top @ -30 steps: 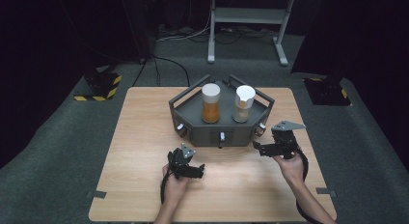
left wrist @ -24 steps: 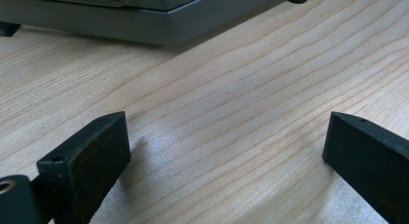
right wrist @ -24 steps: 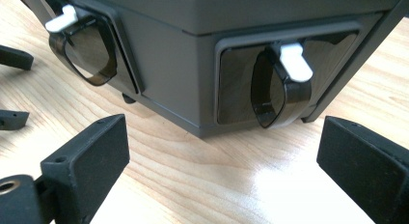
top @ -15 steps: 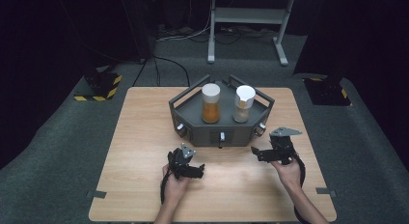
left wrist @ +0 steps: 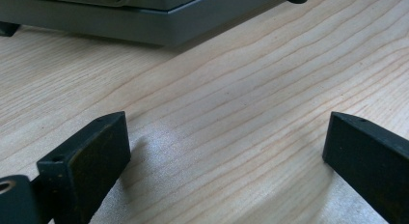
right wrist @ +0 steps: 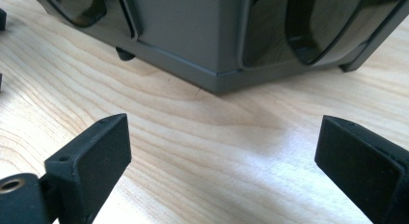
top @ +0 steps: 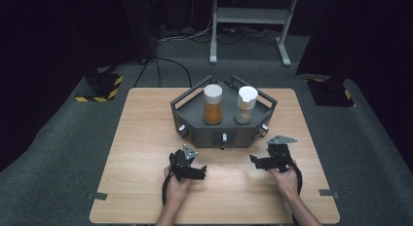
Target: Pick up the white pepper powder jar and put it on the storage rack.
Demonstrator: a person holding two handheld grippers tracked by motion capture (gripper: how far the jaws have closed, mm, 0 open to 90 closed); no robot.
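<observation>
Dark carpet and black drapes surround a pale wooden table (top: 146,138) in the high view, where a grey hexagonal tray (top: 192,116) stands toward the far middle, carrying an orange-filled jar (top: 213,105) and a paler jar (top: 245,105) side by side. Nearer the person, the left gripper (top: 198,171) and right gripper (top: 255,161) rest low over the wood, just short of the tray, nothing between their jaws. Left gripper view: jaws stand wide apart over bare wood, the tray's base (left wrist: 144,31) ahead. Right gripper view: jaws likewise spread, the tray's corner (right wrist: 217,50) close in front.
</observation>
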